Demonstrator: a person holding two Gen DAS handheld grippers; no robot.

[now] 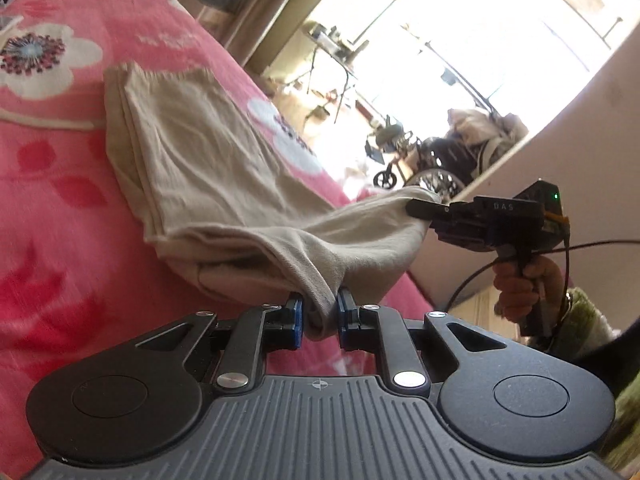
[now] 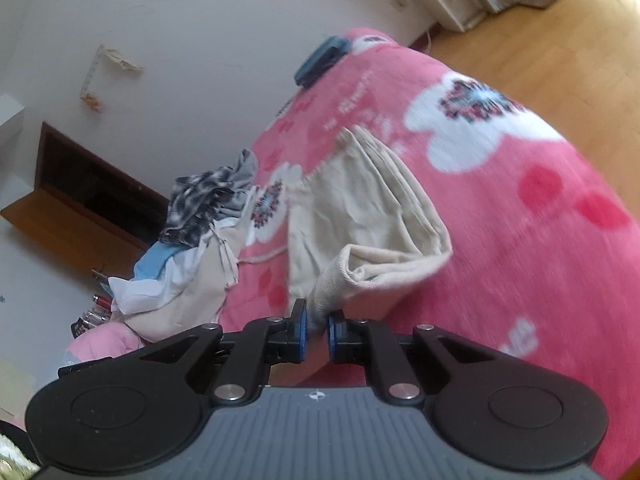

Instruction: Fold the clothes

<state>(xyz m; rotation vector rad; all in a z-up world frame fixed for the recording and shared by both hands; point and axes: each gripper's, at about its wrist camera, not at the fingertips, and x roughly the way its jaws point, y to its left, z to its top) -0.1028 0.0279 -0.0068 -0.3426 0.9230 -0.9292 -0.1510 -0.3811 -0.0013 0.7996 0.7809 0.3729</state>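
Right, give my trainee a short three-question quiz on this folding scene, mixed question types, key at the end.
1. True or false: both the left gripper and the right gripper pinch the beige knit garment.
2. The garment's far end rests on: A) wooden floor B) pink floral fleece blanket C) chair.
3. What lies heaped at the bed's edge in the right wrist view?

Key: 1 true. 2 B. 3 a pile of unfolded clothes.

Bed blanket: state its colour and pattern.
The blanket is pink with white flowers and red petals; clearest in the right wrist view.
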